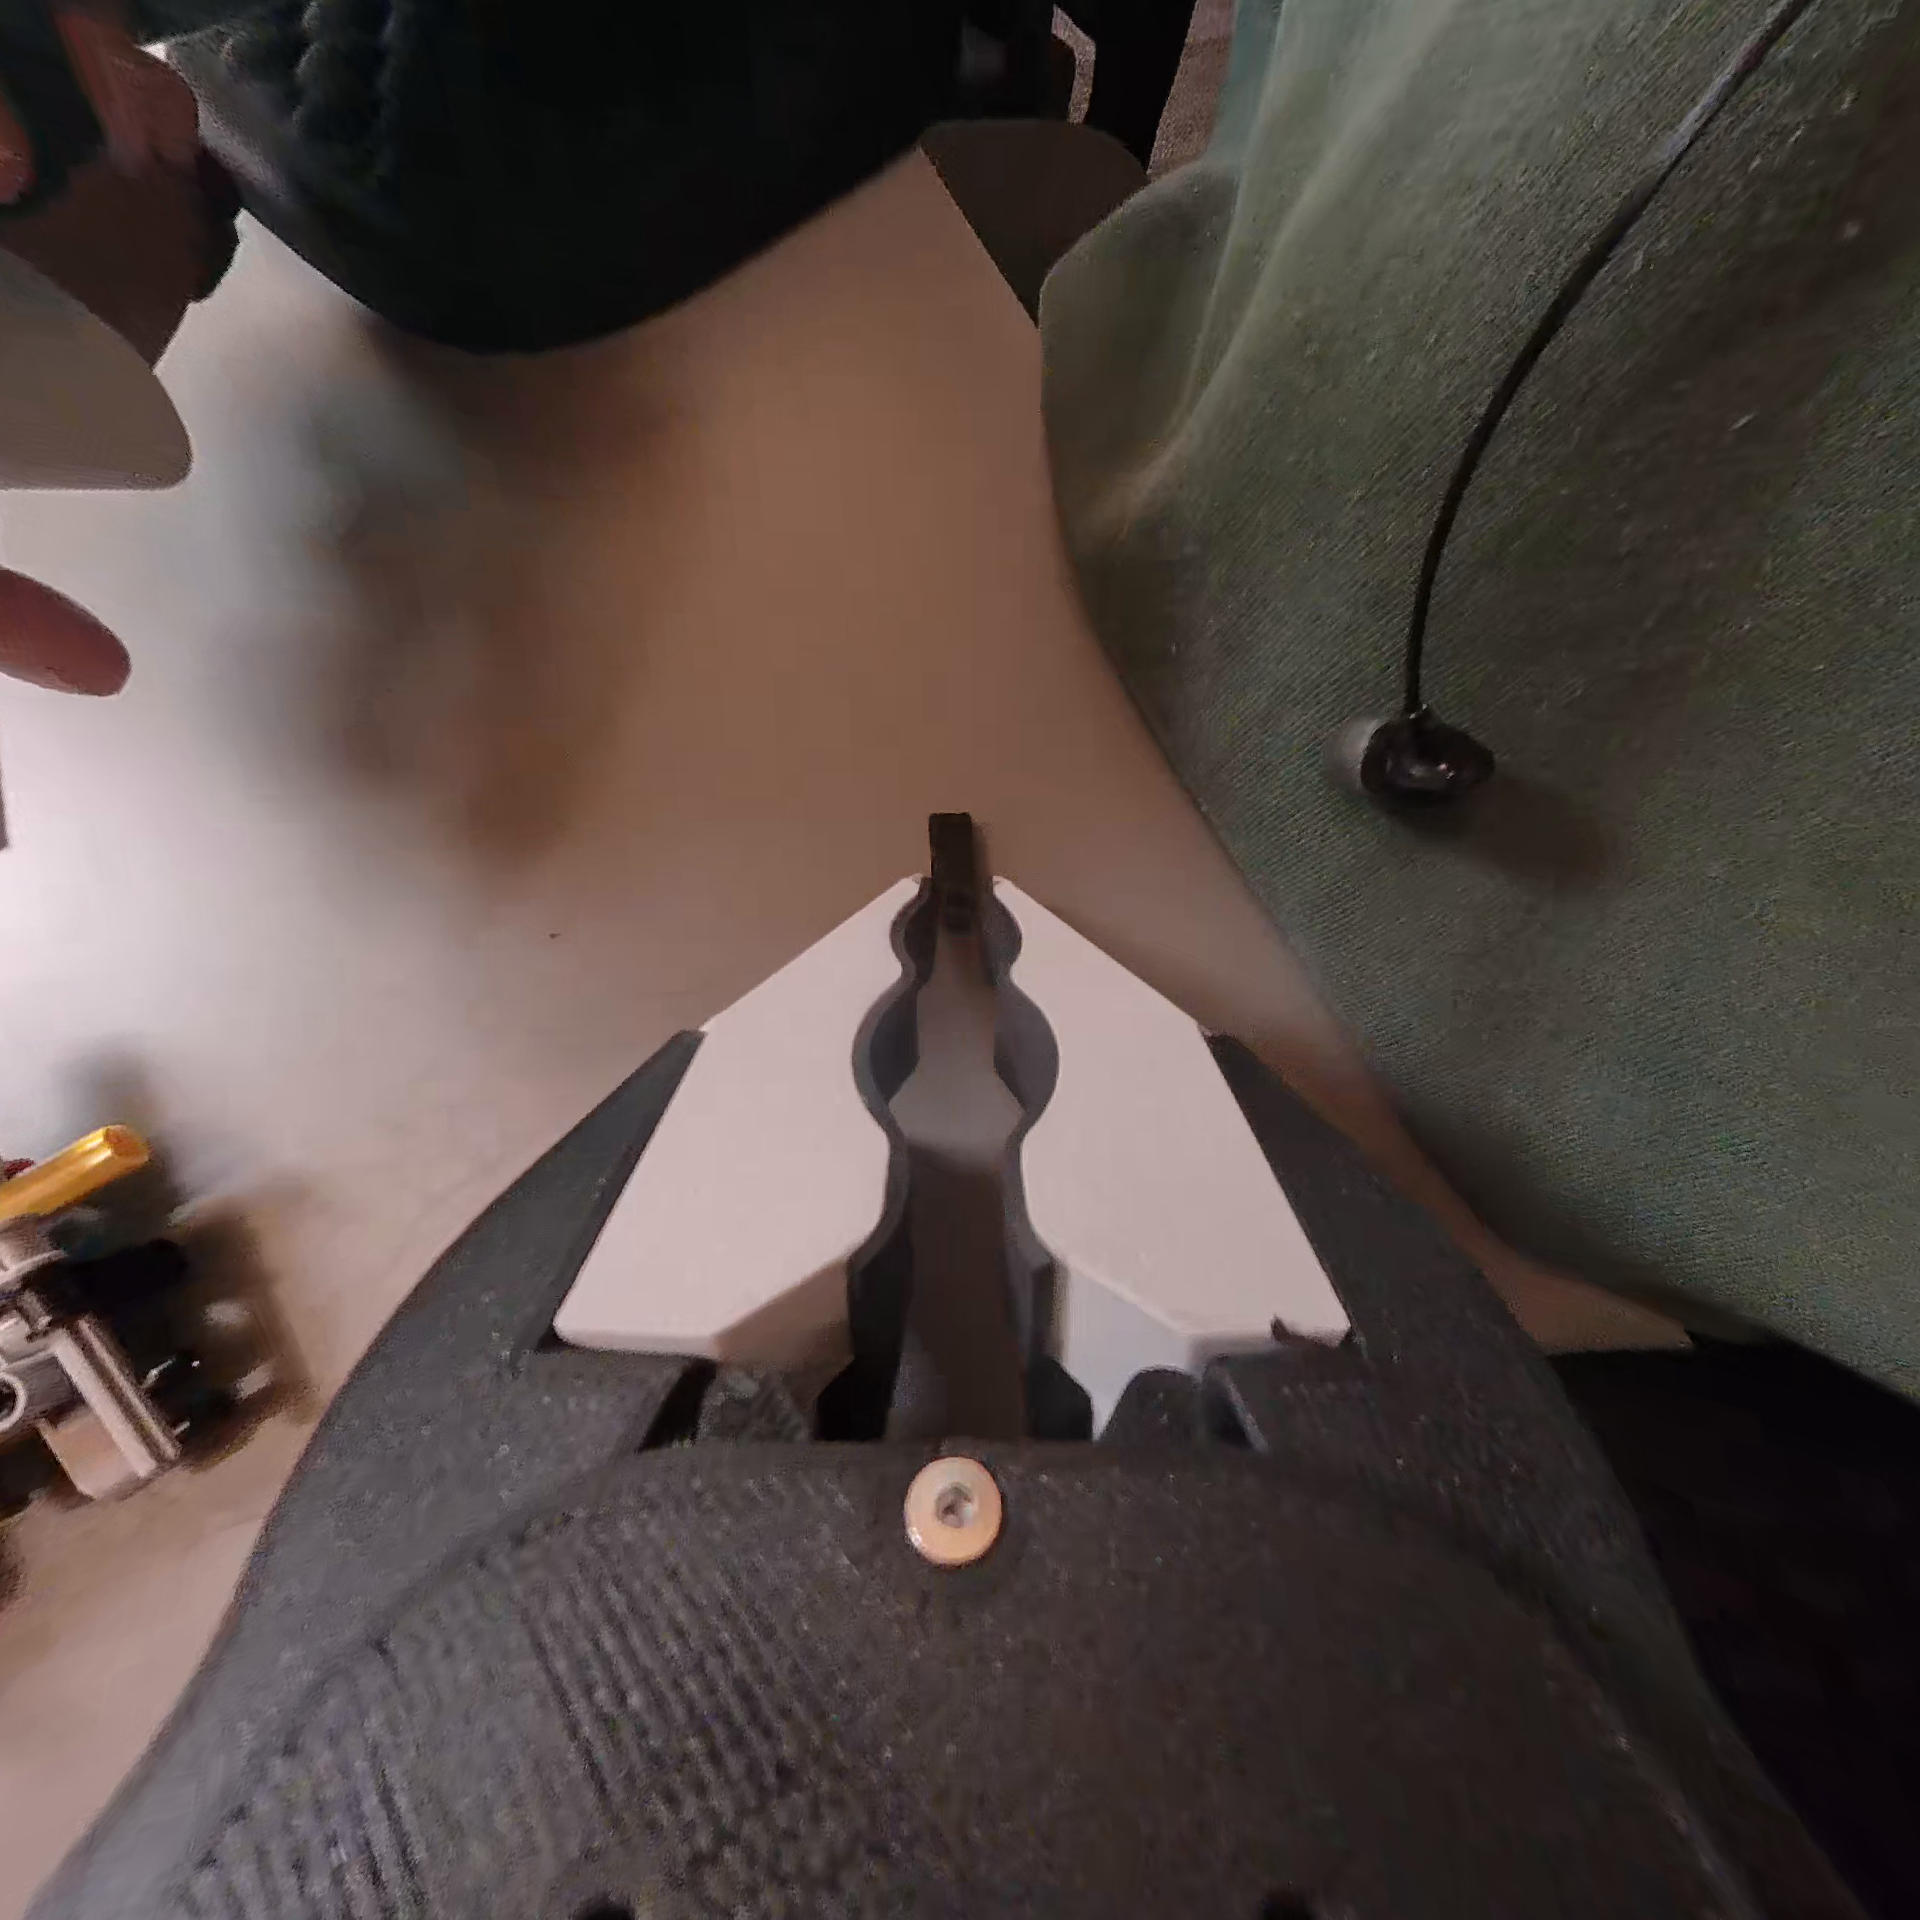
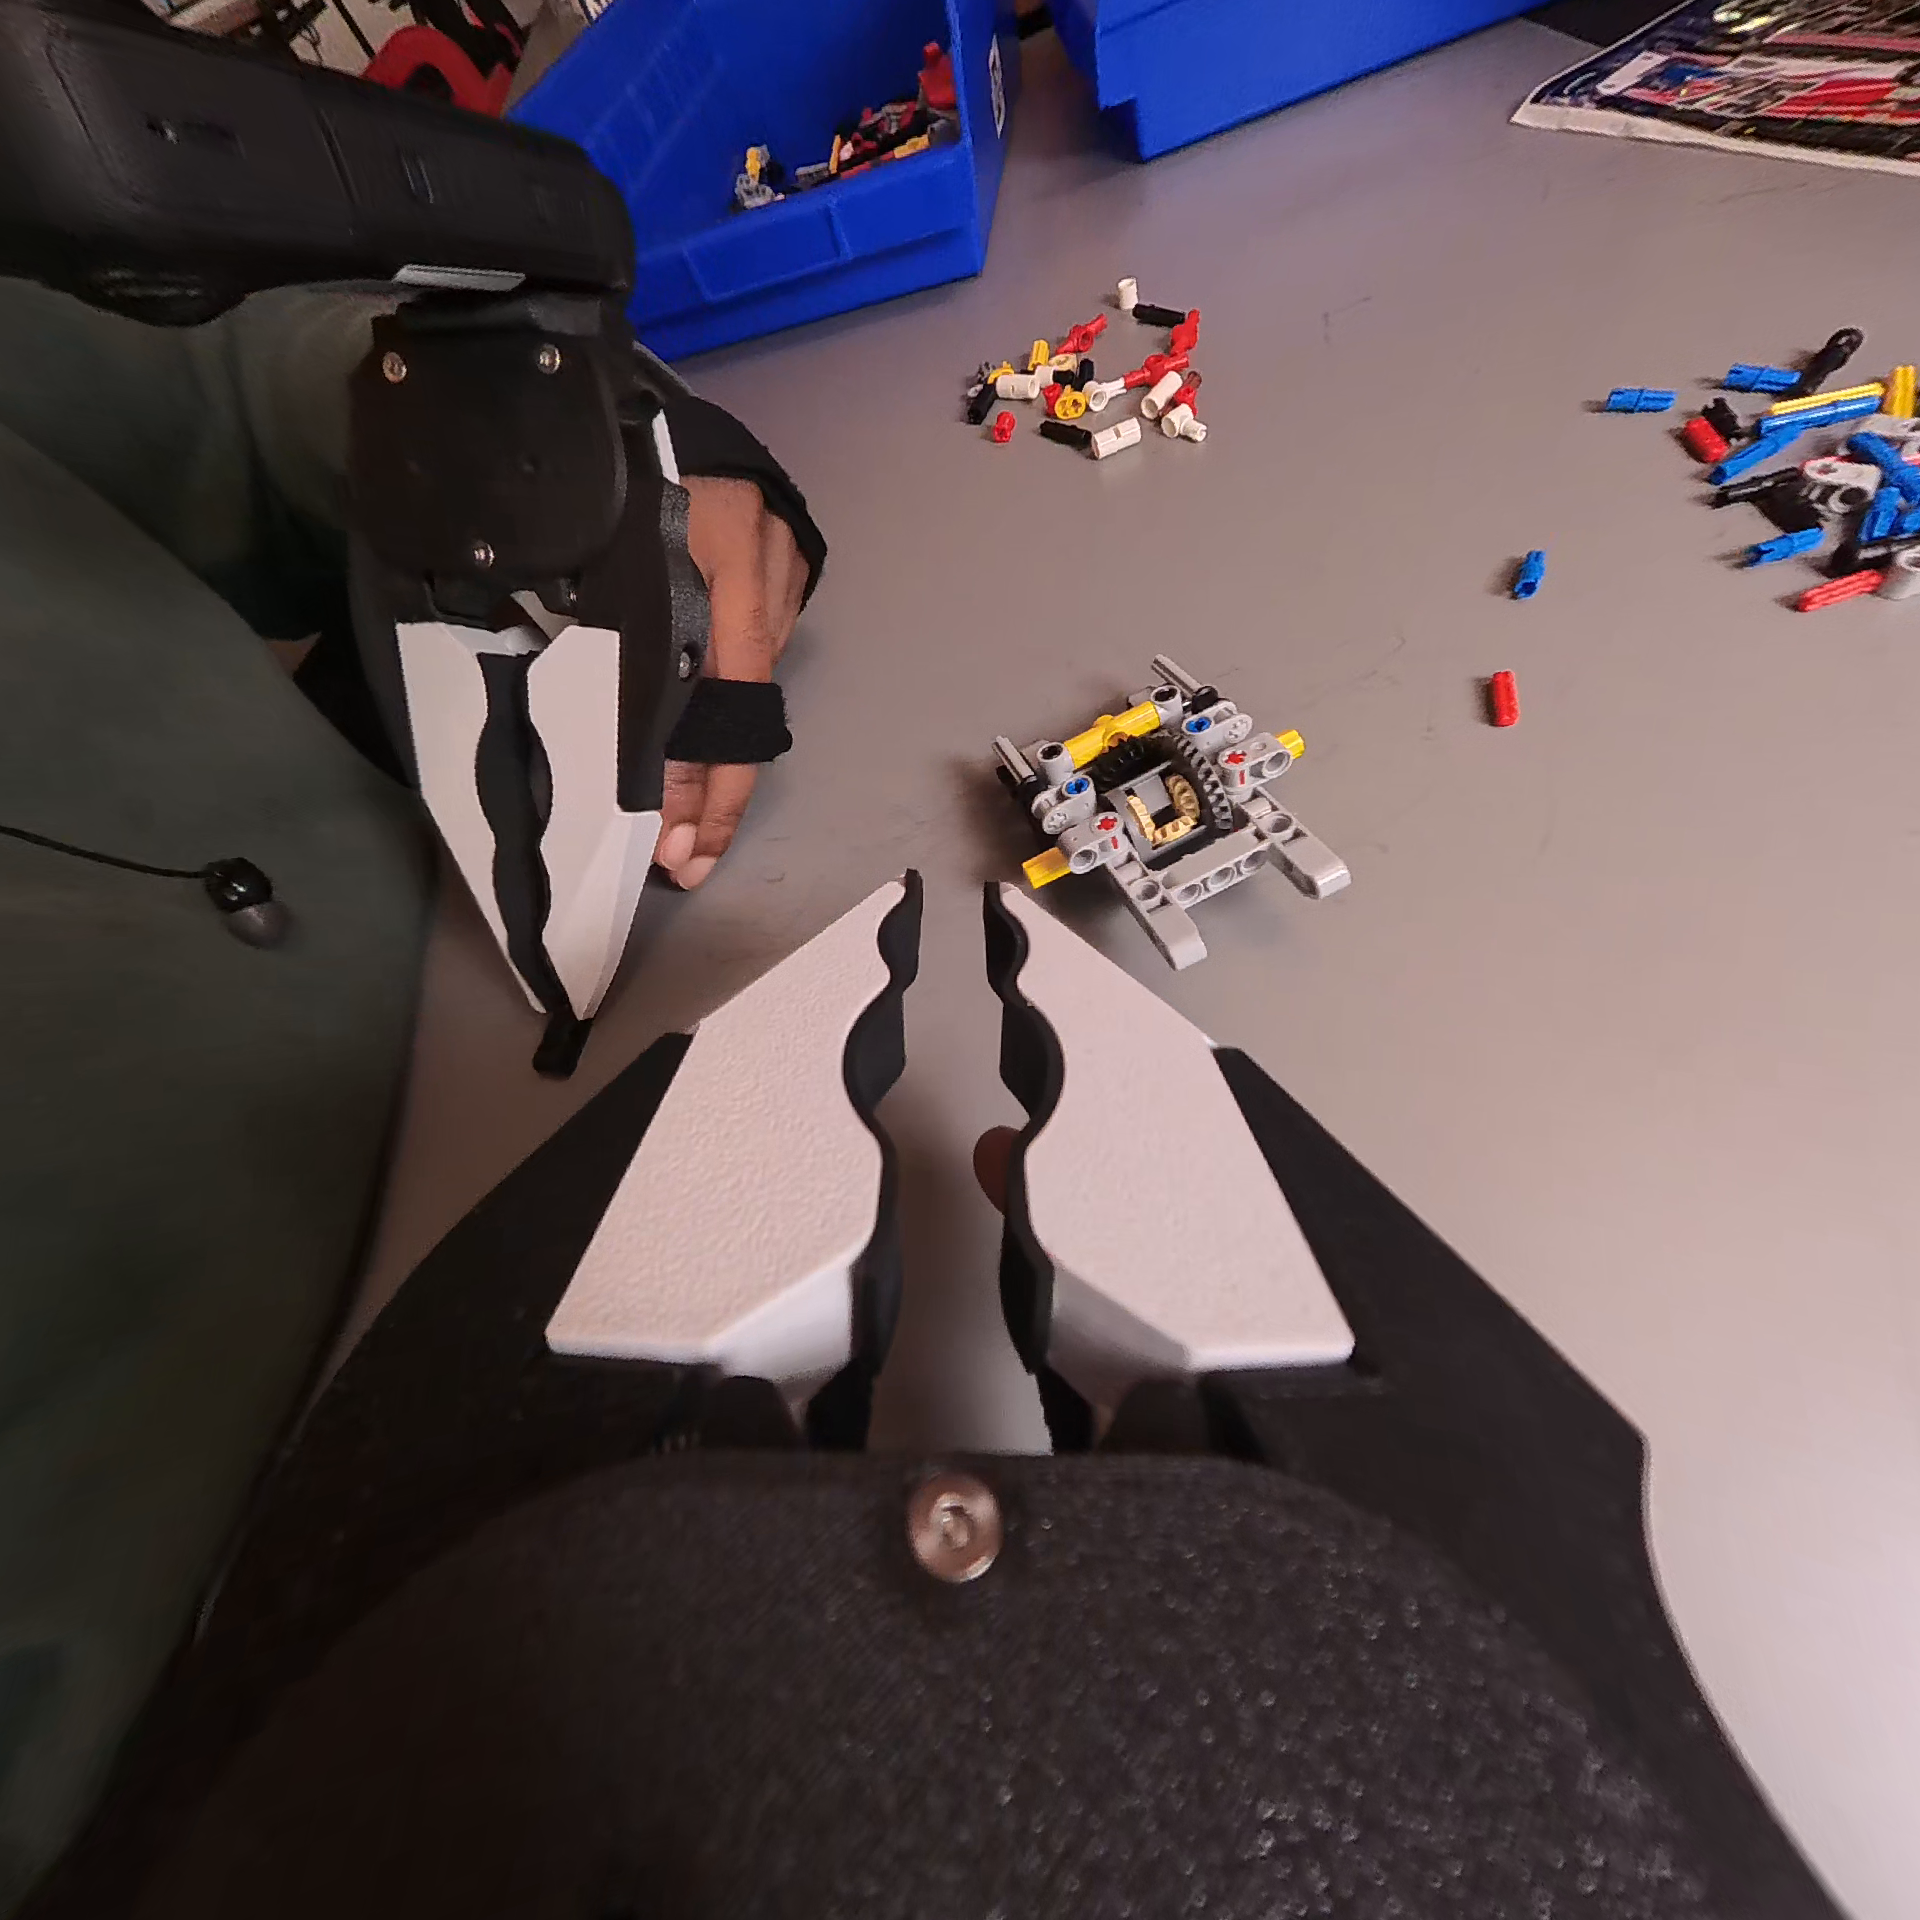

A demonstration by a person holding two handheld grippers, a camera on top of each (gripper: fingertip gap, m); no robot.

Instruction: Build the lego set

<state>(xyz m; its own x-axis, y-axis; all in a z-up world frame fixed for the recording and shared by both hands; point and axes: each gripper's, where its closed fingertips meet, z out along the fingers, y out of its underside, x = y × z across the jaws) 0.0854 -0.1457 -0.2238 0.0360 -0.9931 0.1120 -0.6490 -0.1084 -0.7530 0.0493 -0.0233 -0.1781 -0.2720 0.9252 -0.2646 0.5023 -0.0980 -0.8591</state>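
Pinching a small black piece (image 1: 954,868) at their very tips, the left tongs (image 1: 956,883) are pressed together on it, close beside a person's green sweatshirt (image 1: 1507,520). In the right wrist view the same tongs (image 2: 556,1013) point down at the grey counter (image 2: 1351,1039), the piece (image 2: 556,1047) sticking out below them. The right tongs (image 2: 951,894) are spread a little with nothing between them. Just beyond their tips lies the half-built grey model (image 2: 1164,805) with yellow rods and a black gear. Farther back are loose small parts (image 2: 1091,379), a blue-heavy pile (image 2: 1818,478), blue bins (image 2: 810,156) and a printed booklet (image 2: 1745,73).
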